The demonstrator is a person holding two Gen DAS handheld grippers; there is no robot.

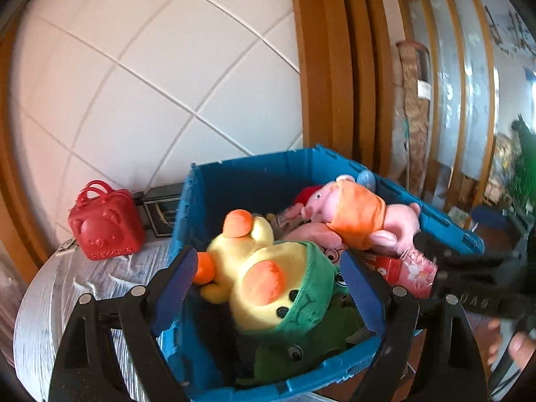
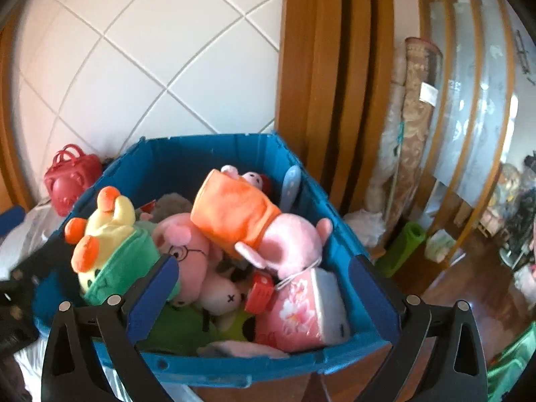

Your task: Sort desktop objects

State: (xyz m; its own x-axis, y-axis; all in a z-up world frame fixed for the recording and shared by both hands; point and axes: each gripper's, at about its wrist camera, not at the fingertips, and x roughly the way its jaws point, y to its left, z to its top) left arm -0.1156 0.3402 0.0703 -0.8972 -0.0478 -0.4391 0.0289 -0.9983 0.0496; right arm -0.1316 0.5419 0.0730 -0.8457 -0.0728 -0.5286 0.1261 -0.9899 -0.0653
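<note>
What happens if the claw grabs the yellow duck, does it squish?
Probably yes: the duck looks like soft plush, so it should squash and flop. It seems light for its size. It lies loosely atop other toys in the blue bin, so it likely lifts free.

A white tiled wall (image 1: pixel 140 77) with diagonal grout lines fills the far left, and orange-brown wooden framing (image 2: pixel 321 77) rises just right of it. Farther right, a rolled floral-patterned carpet (image 2: pixel 417 107) stands upright against glass panels (image 2: pixel 469 93), with a green rolled mat (image 2: pixel 403 246) lying tilted near its foot. Dark wooden flooring (image 2: pixel 469 284) shows at the near right.
</note>
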